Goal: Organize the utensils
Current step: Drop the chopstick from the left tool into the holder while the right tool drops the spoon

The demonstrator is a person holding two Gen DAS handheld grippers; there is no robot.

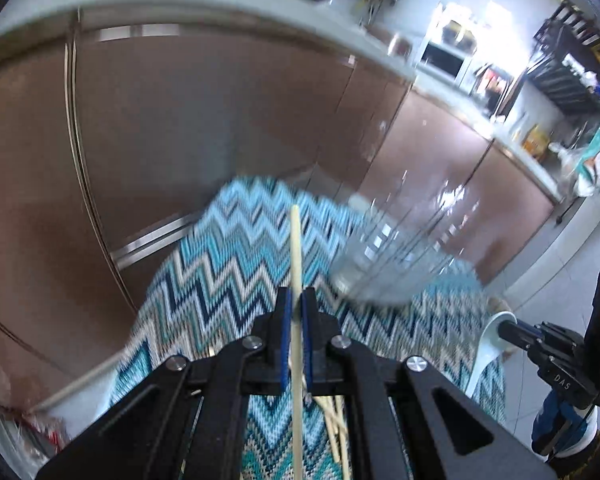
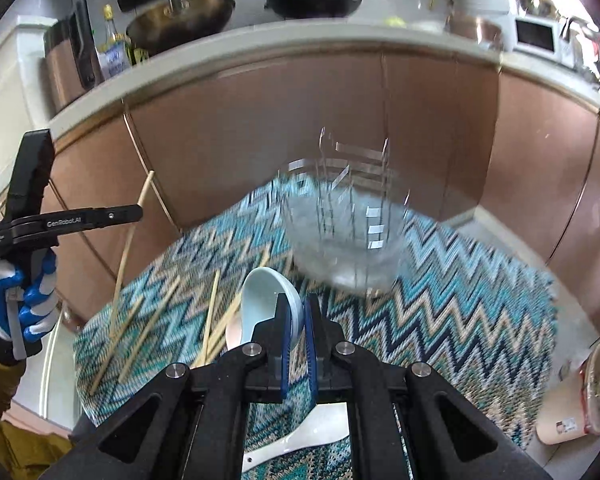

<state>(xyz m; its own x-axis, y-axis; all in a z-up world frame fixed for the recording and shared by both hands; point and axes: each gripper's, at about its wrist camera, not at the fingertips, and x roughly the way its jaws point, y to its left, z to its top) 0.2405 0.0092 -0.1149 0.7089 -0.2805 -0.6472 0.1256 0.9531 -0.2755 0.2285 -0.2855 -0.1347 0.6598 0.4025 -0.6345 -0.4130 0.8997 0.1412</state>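
Note:
My left gripper [image 1: 297,300] is shut on a single wooden chopstick [image 1: 296,248] that sticks out past the fingers, held above the zigzag mat [image 1: 220,272]. My right gripper [image 2: 298,308] is shut on a pale blue ceramic spoon [image 2: 266,292], its bowl lifted over the mat [image 2: 460,300]. A clear wire-ribbed utensil holder [image 2: 340,232] stands on the mat ahead of both grippers, also seen in the left wrist view as the holder [image 1: 392,264]. Several loose chopsticks [image 2: 216,320] lie on the mat. In the right wrist view the left gripper [image 2: 136,213] shows with its chopstick [image 2: 130,240].
A white spoon [image 2: 300,436] lies on the mat under the right gripper. Brown cabinet doors [image 1: 180,120] and a countertop with pans [image 2: 312,0] stand behind the table. A gloved hand [image 2: 24,304] holds the left gripper. A pink bin [image 2: 580,396] sits on the floor at right.

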